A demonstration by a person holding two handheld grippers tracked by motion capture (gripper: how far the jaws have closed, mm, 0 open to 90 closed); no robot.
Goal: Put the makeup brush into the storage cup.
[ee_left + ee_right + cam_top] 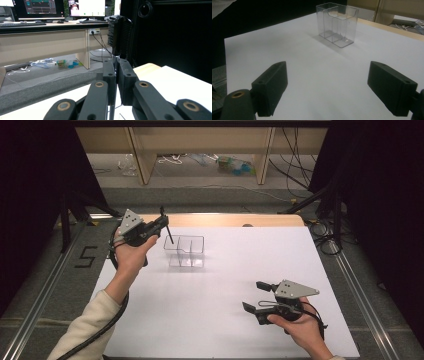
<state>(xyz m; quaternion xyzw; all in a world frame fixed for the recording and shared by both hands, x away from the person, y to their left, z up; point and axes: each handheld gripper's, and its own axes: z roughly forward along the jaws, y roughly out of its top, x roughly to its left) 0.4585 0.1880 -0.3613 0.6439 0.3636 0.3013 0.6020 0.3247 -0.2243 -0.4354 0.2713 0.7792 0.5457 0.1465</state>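
Two tongs: both in play.
Left tongs [161, 223]: clenched on a thin dark stick [169, 233], raised near the far left corner of the table [225, 320].
Right tongs [255, 296]: released, empty, near the right edge.
Clear box [185, 251]: upright, just beside the stick.
Step, likely: dropping the stick in.
Next: line up over a compartment, lower, release.

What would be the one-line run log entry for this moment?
left gripper: shut on thin black stick, above clear divided box | right gripper: open, empty

Monitors [40, 8] and a keyboard [22, 24] sit on a desk [45, 42]; cables [295, 155] trail across the floor.
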